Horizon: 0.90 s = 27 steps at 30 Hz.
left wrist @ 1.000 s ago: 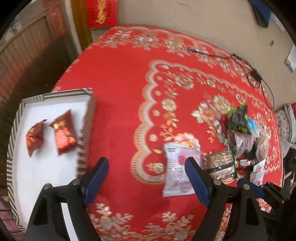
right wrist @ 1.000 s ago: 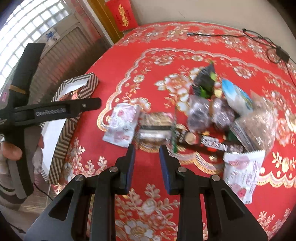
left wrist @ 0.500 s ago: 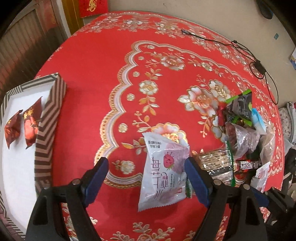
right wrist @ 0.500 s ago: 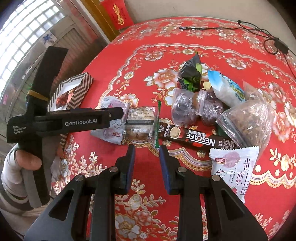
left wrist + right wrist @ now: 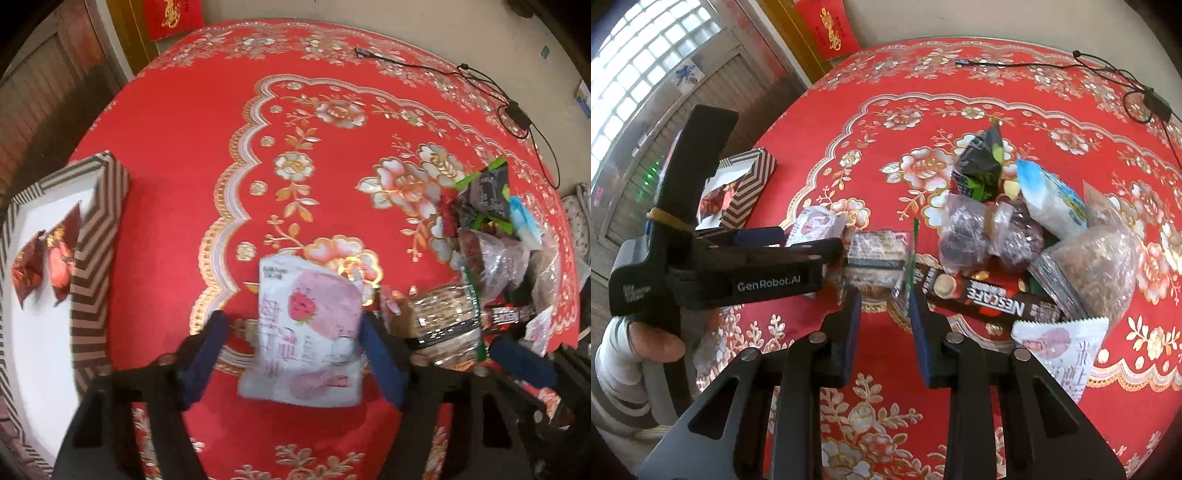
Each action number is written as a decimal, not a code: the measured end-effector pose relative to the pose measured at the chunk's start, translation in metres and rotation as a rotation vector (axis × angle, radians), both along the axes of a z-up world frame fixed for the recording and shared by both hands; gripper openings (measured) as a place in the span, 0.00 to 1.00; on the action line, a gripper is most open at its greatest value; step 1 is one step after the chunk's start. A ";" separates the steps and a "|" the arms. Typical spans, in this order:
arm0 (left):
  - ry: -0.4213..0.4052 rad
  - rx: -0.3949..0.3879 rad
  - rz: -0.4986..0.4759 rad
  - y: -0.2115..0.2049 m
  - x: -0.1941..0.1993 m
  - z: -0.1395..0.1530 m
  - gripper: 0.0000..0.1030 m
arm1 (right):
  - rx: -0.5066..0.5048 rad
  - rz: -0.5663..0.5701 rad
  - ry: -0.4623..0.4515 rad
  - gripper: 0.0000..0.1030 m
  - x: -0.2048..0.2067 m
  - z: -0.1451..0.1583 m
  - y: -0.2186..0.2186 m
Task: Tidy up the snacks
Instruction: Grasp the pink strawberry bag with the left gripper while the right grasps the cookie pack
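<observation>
A white and pink strawberry snack packet [image 5: 306,332] lies flat on the red tablecloth [image 5: 177,184]. My left gripper [image 5: 293,354] points steeply down over it, and its jaws are closing with the packet between them. The right pad [image 5: 380,358] is at the packet's edge, while the left pad [image 5: 205,354] still stands off it. My right gripper [image 5: 884,332] is shut on nothing, just in front of a clear pack of dark sweets [image 5: 875,254]. A striped box [image 5: 99,240] at the left holds two red packets [image 5: 61,266].
The snack pile at the right holds a Nescafe bar [image 5: 990,302], a black and green packet [image 5: 979,166], a blue and white packet [image 5: 1052,199], clear bags of dark sweets [image 5: 964,232] and a second pink packet [image 5: 1067,350]. A black cable [image 5: 517,114] lies at the far edge.
My left gripper has come down over the strawberry packet, and its jaws have narrowed around it. The right gripper has stayed where it was, still shut.
</observation>
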<state>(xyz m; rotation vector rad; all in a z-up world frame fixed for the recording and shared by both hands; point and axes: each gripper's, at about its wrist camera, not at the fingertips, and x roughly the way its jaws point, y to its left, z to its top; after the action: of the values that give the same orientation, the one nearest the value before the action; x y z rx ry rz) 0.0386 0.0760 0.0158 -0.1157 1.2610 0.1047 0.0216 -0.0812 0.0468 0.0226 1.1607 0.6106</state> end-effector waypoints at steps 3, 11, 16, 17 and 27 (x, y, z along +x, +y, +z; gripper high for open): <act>-0.003 0.001 -0.012 0.007 -0.002 0.002 0.58 | -0.021 -0.002 -0.011 0.46 0.003 -0.001 0.011; -0.001 0.016 0.013 0.022 -0.008 0.002 0.58 | -0.120 -0.001 0.005 0.53 0.012 -0.012 0.037; -0.005 0.034 0.024 0.025 -0.010 0.001 0.62 | -0.177 0.018 -0.009 0.53 0.012 -0.018 0.048; -0.007 0.041 0.026 0.025 -0.011 0.001 0.64 | -0.182 0.020 -0.013 0.53 0.012 -0.018 0.049; -0.009 0.047 0.042 0.029 -0.010 -0.001 0.73 | -0.229 0.037 -0.031 0.53 0.014 -0.018 0.058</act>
<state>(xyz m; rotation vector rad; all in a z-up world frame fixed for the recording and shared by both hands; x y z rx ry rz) 0.0282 0.1053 0.0149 -0.1025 1.2466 0.1695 0.0358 -0.0233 0.0286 -0.2034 1.1970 0.5059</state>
